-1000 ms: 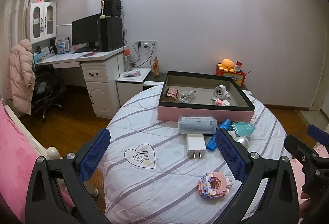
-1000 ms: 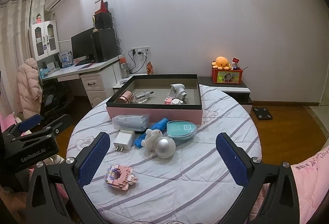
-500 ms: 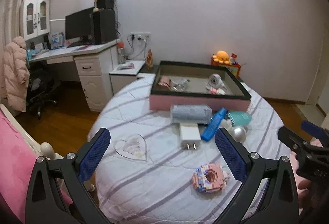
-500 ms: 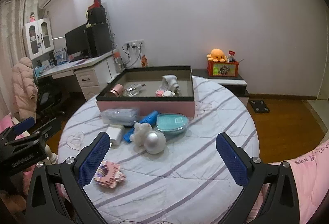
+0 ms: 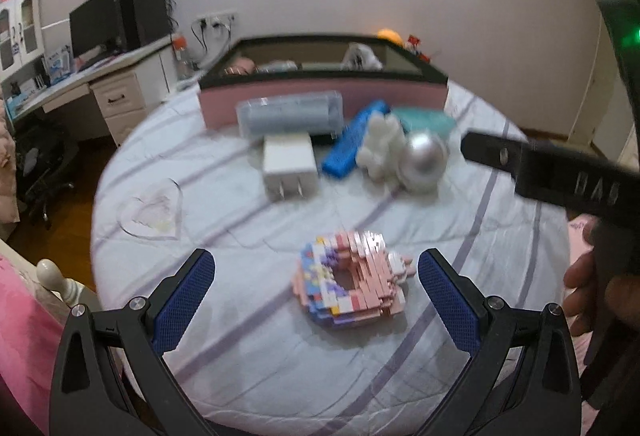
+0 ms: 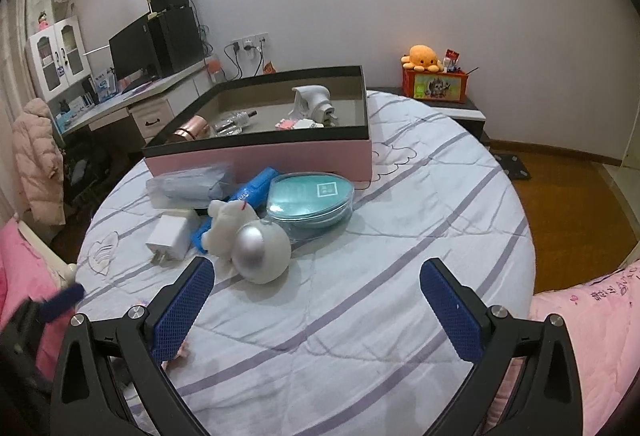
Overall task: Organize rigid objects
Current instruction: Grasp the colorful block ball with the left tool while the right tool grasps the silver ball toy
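My left gripper [image 5: 316,284] is open, its blue pads on either side of a pink block-built ring toy [image 5: 350,278] on the round table. Behind it lie a white charger [image 5: 289,164], a clear case [image 5: 290,113], a blue bar [image 5: 352,144], a white figure [image 5: 380,144] and a silver ball [image 5: 425,162]. My right gripper [image 6: 316,296] is open over bare cloth, just in front of the silver ball [image 6: 262,252], white figure [image 6: 228,222] and teal oval case [image 6: 310,204]. The pink box [image 6: 260,156] at the back holds several items.
The round table [image 6: 400,256] has a striped cloth; its right half is bare. A hand holds the right gripper's body [image 5: 560,176] at the right of the left wrist view. A desk [image 6: 132,96] stands far left and pink bedding [image 6: 592,316] at the near right.
Both grippers moved forward and down toward the table. The left one now brackets the block toy; the right one came close to the silver ball. Both stayed open.
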